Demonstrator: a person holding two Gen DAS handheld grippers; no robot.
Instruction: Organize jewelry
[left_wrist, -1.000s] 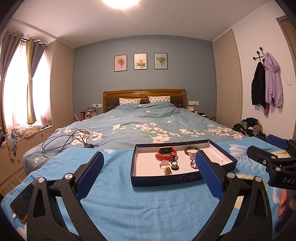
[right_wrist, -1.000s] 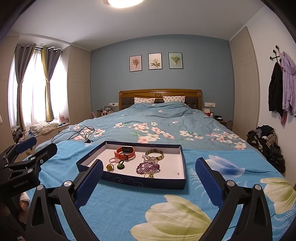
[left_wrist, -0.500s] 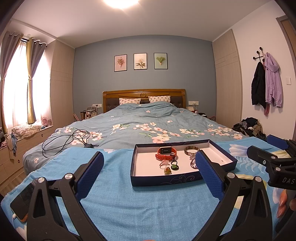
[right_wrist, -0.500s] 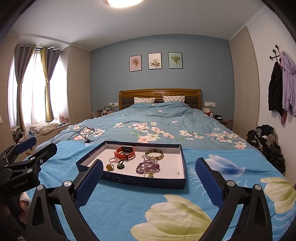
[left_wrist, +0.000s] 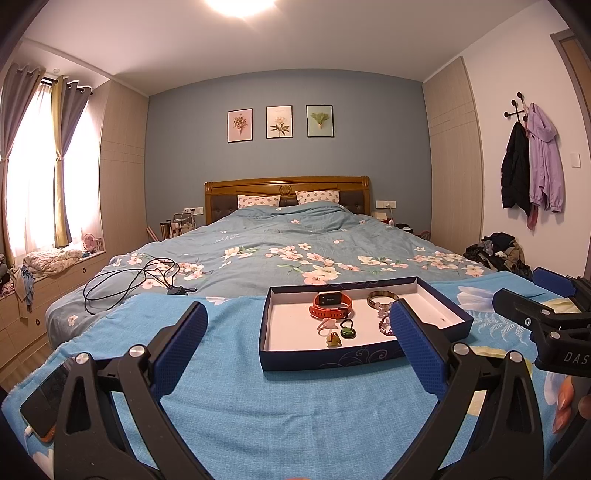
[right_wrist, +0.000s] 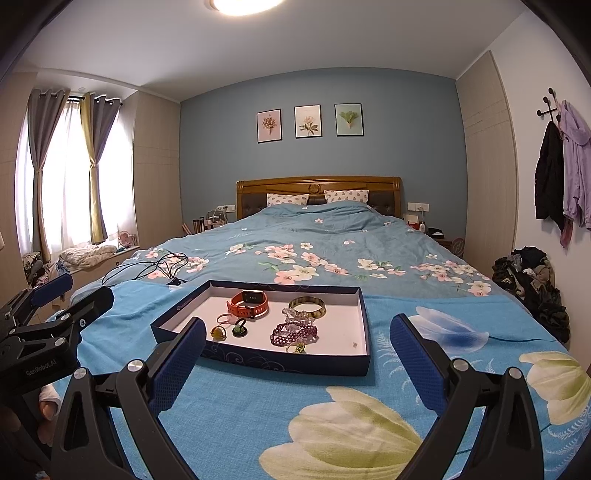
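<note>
A shallow navy tray (left_wrist: 325, 360) (right_wrist: 258, 358) with a white floor lies on the blue cloth at the foot of the bed. In it are an orange watch (left_wrist: 331, 304) (right_wrist: 248, 303), a bangle (left_wrist: 382, 295) (right_wrist: 307, 306), a purple bead bracelet (right_wrist: 293, 333), a clear bead bracelet (right_wrist: 297, 315), a green ring (left_wrist: 347, 331) (right_wrist: 240, 328), a yellow ring (left_wrist: 333, 339) (right_wrist: 218, 333) and a pink ring (left_wrist: 327, 325). My left gripper (left_wrist: 298, 326) is open and empty, just short of the tray. My right gripper (right_wrist: 298, 341) is open and empty, also just short of it.
A phone (left_wrist: 46, 400) lies at the cloth's left edge. A black cable (left_wrist: 129, 280) is coiled on the floral duvet behind. Clothes are piled on the floor at the right (right_wrist: 532, 284). Each gripper shows at the edge of the other's view.
</note>
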